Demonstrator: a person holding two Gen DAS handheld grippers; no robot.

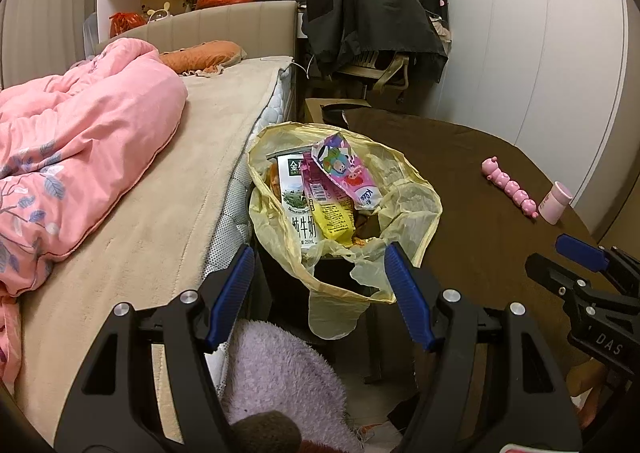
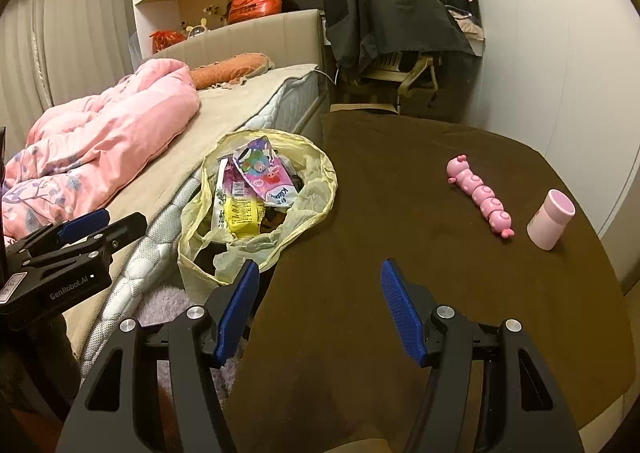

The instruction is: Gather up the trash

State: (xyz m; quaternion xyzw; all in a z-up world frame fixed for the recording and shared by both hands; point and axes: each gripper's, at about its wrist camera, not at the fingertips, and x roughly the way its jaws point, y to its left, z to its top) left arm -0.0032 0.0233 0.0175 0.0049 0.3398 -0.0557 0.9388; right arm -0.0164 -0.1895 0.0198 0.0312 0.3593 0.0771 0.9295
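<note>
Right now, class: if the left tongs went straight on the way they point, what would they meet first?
Most likely the near rim of the yellow trash bag, which sits between the open left tongs in their view, then the milk carton inside. Depth is uncertain.

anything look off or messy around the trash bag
Nothing has spilled. The yellow trash bag is stuffed, with a milk carton and a pink wrapper poking above its rim. A pink caterpillar toy lies on the brown table.

Dim, warm indoor light fills both views. Fisheye distortion bends straight lines far from the jaws, with black vignetting at the corners. Focus is sharp ahead of the jaws; no glare.
</note>
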